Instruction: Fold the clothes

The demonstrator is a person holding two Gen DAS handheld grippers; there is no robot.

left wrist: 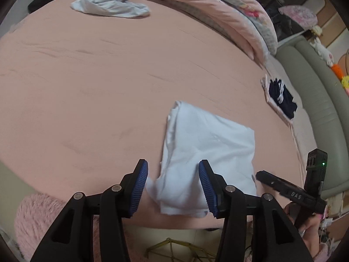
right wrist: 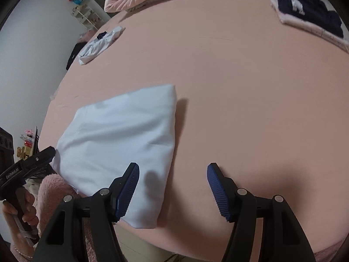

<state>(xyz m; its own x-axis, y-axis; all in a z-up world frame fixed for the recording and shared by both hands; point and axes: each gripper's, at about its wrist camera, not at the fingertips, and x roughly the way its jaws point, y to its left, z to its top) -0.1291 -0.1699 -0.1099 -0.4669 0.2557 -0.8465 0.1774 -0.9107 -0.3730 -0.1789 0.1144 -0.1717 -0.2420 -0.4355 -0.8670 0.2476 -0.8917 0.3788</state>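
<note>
**Operator:** Blue-padded jaws of my left gripper (left wrist: 173, 187) sit nearest the lens, standing partly apart over the near edge of the folded white garment (left wrist: 207, 150). Cloth lies between the pads, but I cannot tell whether either pad presses on it.

**Checker:** And the other side?

**Operator:** My right gripper (right wrist: 173, 188) stands wider, with nothing held; its left pad overlaps the garment's (right wrist: 117, 139) near right corner, the other hangs over bare pink sheet (right wrist: 250, 87).

**Checker:** Where is the garment?

**Operator:** It lies flat near the front edge of the bed, folded into a rough rectangle.

**Checker:** Recommended procedure?

**Operator:** In my judgement: take both near corners evenly, gather every layer, lift together and lay the edges flush.

**Checker:** Differences between views?

**Operator:** Left wrist shows loose layers along the garment's left edge; right wrist shows a clean right fold line. Both views show the crumpled white garment (left wrist: 109, 5) at the far side and the dark folded pile (right wrist: 309, 8).
</note>
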